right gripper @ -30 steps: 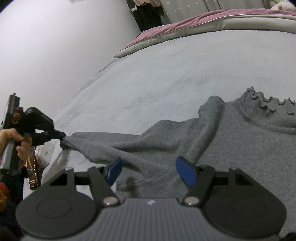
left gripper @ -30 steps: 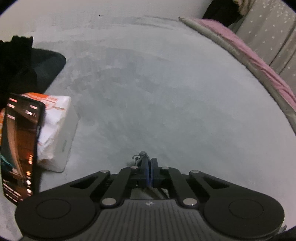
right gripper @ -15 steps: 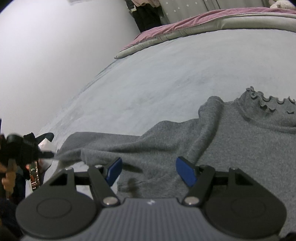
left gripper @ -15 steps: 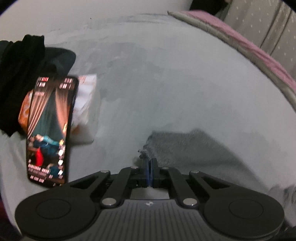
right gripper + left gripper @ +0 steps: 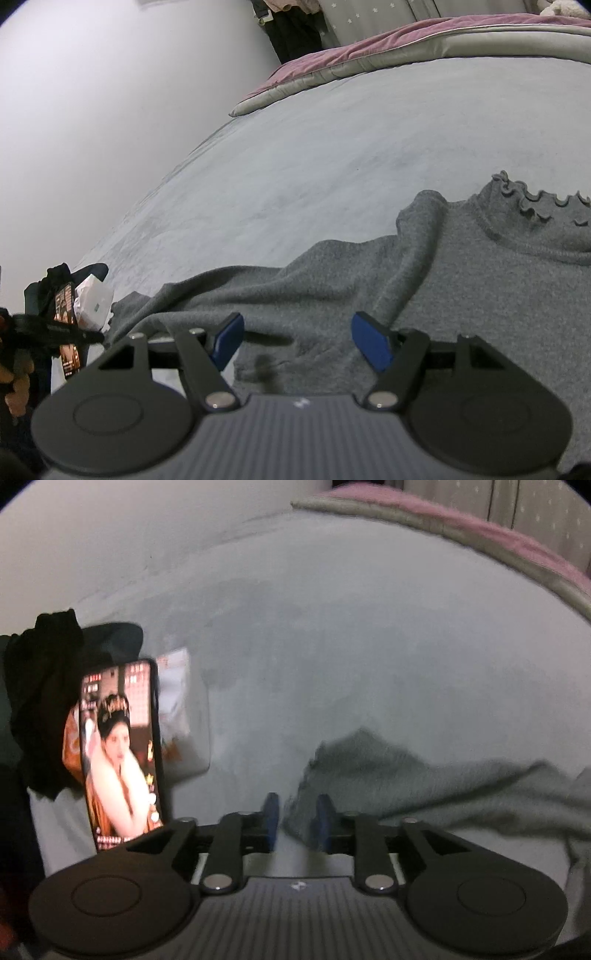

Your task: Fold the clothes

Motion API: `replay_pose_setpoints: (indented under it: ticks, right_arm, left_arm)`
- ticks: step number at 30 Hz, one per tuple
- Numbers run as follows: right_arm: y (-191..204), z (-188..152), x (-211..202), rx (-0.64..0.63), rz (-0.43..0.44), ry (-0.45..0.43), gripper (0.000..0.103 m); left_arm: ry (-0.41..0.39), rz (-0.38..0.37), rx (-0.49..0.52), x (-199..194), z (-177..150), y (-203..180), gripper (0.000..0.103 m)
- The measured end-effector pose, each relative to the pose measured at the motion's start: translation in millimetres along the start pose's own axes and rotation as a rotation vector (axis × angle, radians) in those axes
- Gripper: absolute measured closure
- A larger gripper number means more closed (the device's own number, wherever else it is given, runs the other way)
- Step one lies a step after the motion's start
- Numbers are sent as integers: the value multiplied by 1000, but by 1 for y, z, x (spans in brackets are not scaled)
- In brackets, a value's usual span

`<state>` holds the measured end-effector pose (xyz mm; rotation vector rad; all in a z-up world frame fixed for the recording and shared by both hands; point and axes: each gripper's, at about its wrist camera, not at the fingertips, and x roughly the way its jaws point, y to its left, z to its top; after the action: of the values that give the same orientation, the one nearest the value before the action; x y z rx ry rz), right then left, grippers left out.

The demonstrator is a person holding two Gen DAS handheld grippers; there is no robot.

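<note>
A grey knit sweater (image 5: pixel 443 280) with a ruffled collar (image 5: pixel 535 199) lies spread on the grey bed. Its left sleeve (image 5: pixel 388 771) stretches out towards the bed's edge. My left gripper (image 5: pixel 296 818) is at the sleeve's end. Its jaws are opening, and the cuff lies loose between the blue pads (image 5: pixel 271 812) without being pressed. The same gripper shows at the far left of the right wrist view (image 5: pixel 92 336), held by a hand (image 5: pixel 14 384). My right gripper (image 5: pixel 299 339) hovers open over the sweater's lower body with nothing between its fingers.
A lit phone (image 5: pixel 118 749) stands propped at the left beside a white tissue pack (image 5: pixel 177 709) and dark clothes (image 5: pixel 48 701). A pink and grey quilt (image 5: pixel 351 70) runs along the bed's far side. A white wall (image 5: pixel 110 110) borders the bed.
My left gripper drew the sleeve end outward while shut on it, rolled, and has now parted its jaws so the cuff lies loose. The right gripper has not moved.
</note>
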<state>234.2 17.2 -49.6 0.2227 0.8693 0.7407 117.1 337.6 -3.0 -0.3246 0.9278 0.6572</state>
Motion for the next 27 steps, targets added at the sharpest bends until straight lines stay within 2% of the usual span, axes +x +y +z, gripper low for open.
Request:
replay_pose_setpoints:
  ticks: [6,21,23,24,27]
  right_arm:
    - [0,-1,-1,-1,1,0,34]
    - [-1,0,-2,-5,-2,2,34]
    - [0,-1,-2,-7,-3,2,33]
    - [0,-1,-2,-7,-4,2,33]
    - [1,-1,-2,-6,-3,0,33]
  left_arm:
    - [-4,-83,-110,3,16,9,75]
    - [96,-132,-191,58,31,1,75]
    - [74,-130,-167,57,30,-4,87]
    - [62,-138,-162,56,30,-6,96]
    - [8,-131,-181,51,31,-8,97]
